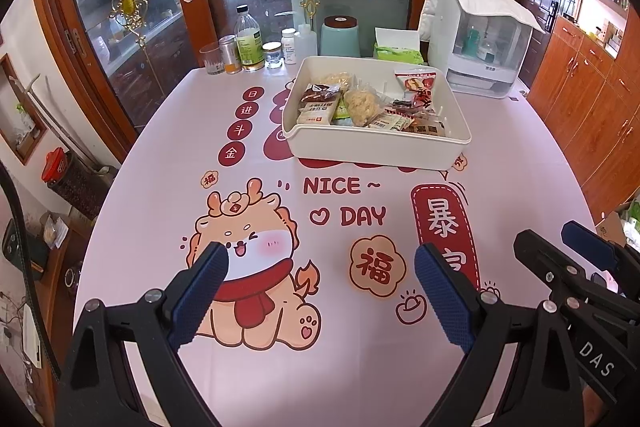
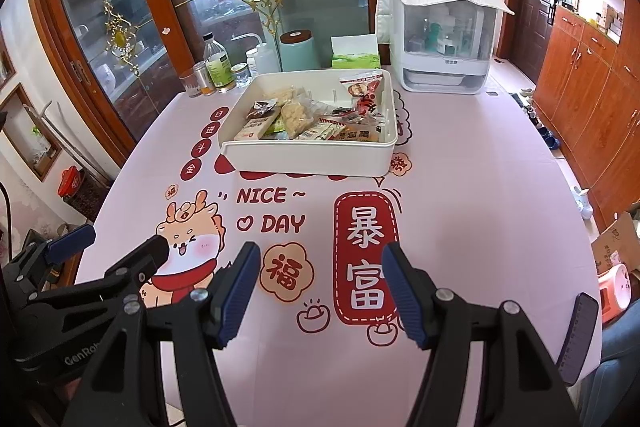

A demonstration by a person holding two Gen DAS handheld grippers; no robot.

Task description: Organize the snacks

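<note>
A white rectangular tray (image 1: pixel 372 147) stands on the far half of the table and holds several wrapped snacks (image 1: pixel 368 103). It also shows in the right wrist view (image 2: pixel 308 155) with the snacks (image 2: pixel 312 119) inside. My left gripper (image 1: pixel 320 263) is open and empty, low over the near table, well short of the tray. My right gripper (image 2: pixel 320 263) is open and empty, beside the left one. The right gripper also shows in the left wrist view (image 1: pixel 560 247), and the left gripper shows in the right wrist view (image 2: pixel 112 243).
The table has a pink cartoon tablecloth (image 1: pixel 280 367). At its back stand bottles and jars (image 1: pixel 248 45), a teal canister (image 1: pixel 340 35), a green tissue box (image 1: pixel 398 47) and a white covered appliance (image 1: pixel 476 39). A glass door is behind, wooden cabinets (image 1: pixel 592 95) at right.
</note>
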